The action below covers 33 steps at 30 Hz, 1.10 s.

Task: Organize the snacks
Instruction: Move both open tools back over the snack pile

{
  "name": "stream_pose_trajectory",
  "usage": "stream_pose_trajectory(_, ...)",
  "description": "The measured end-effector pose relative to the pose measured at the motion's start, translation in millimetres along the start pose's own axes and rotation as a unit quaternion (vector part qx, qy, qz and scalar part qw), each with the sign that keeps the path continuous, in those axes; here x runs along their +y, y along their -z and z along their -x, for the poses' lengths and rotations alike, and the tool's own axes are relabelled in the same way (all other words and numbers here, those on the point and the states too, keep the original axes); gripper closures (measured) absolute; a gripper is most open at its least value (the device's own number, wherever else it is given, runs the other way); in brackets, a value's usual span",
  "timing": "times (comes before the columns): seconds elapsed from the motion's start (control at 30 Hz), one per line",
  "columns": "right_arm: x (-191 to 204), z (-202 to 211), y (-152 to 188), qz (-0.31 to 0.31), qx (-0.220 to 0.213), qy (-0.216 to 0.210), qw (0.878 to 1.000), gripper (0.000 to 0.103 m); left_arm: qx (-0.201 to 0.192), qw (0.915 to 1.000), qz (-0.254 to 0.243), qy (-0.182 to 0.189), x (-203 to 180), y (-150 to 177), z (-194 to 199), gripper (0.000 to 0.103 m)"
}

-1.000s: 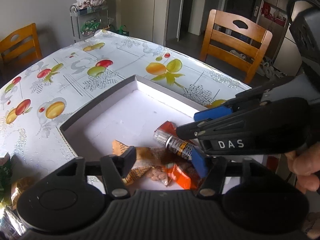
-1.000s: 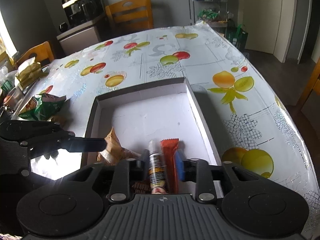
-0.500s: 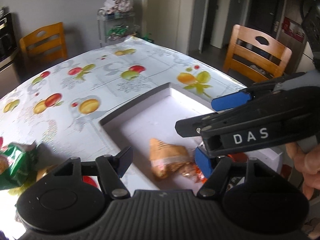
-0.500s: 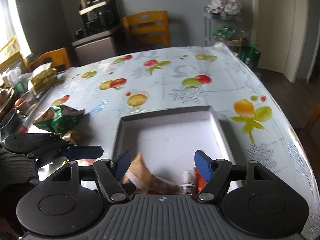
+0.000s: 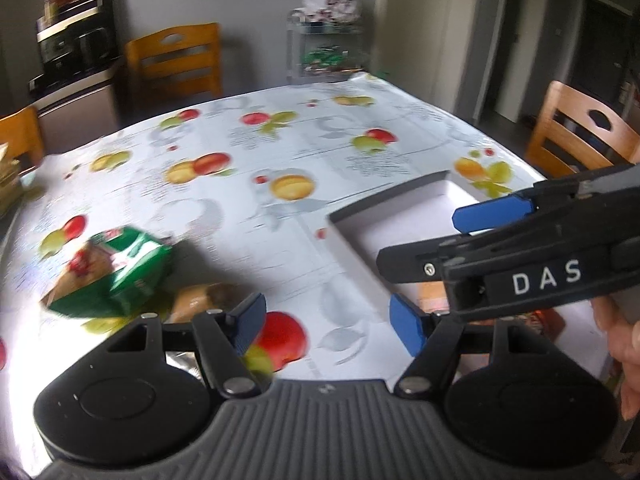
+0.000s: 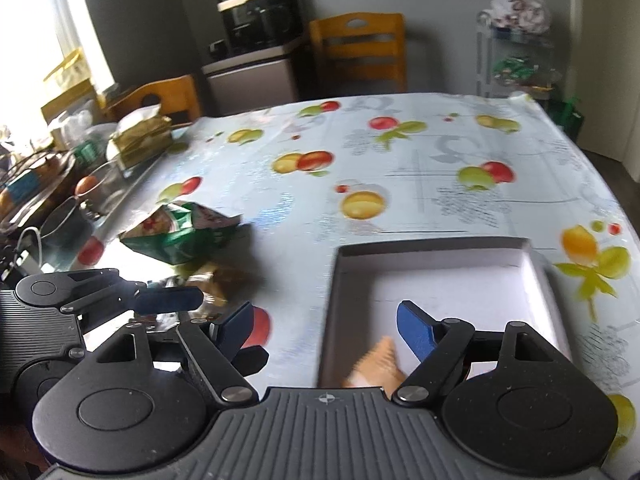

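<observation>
Fruit-print cloth [image 6: 400, 184] covers the worktop. Far side, a wooden chair [image 6: 358, 50] beside a dark oven [image 6: 258, 14]; far right, a wire rack [image 6: 516, 60] topped with a plastic bag [image 6: 518, 6].

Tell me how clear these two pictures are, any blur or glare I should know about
Left wrist view: motion blur smears the green snack bag and the tablecloth, and glare whitens the cloth at lower left. Right wrist view: the window at upper left is blown out and the orange packet in the box is smeared. Both views: fisheye bending, sharp black gripper bodies.
</observation>
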State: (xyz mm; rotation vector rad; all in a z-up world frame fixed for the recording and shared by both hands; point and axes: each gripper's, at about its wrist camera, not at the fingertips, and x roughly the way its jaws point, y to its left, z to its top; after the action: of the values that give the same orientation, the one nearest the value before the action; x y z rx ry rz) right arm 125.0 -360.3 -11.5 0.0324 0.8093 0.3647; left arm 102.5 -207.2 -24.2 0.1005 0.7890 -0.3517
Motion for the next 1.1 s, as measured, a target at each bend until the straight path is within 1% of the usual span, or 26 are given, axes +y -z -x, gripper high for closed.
stream_pose_trajectory(0.3, 33.2, -23.6, -8.2, 0.028, 0.018, -0.036, 0.999, 0.022, 0.005, 0.9989, 0.024, -0.040, 28.0, 13.0, 13.1, 0.035)
stream_pose_trajectory(0.43, 48.9, -35.1, -12.1, 0.037, 0.026, -0.050, 0.998, 0.022, 0.011, 0.9971, 0.044, -0.061, 43.3, 22.3, 18.2, 0.035)
stream_pose_trajectory(0.57, 64.5, -46.5, -16.9, 0.049, 0.032, -0.062, 0.996, 0.021, 0.018, 0.9928, 0.075, -0.092, 63.6, 30.3, 20.7, 0.034)
stream_pose_trajectory(0.7, 75.9, -56.4, -22.1, 0.056, 0.038, -0.070, 0.995, 0.021, 0.026, 0.9876, 0.106, -0.113, 82.5, 34.2, 19.6, 0.034)
stream_pose_trajectory(0.87, 81.0, -69.7, -26.2, 0.054, 0.049, -0.072, 0.995, 0.021, 0.036, 0.9815, 0.125, -0.141, 97.3, 35.6, 14.6, 0.033)
stream_pose_trajectory(0.97, 82.3, -77.5, -26.8, 0.050, 0.055, -0.069, 0.995, 0.021, 0.041, 0.9796, 0.129, -0.148, 103.5, 36.7, 11.8, 0.030)
stream_pose_trajectory(1.1, 83.0, -84.3, -27.5, 0.048, 0.059, -0.065, 0.995, 0.021, 0.050, 0.9773, 0.138, -0.153, 109.9, 37.7, 6.2, 0.030)
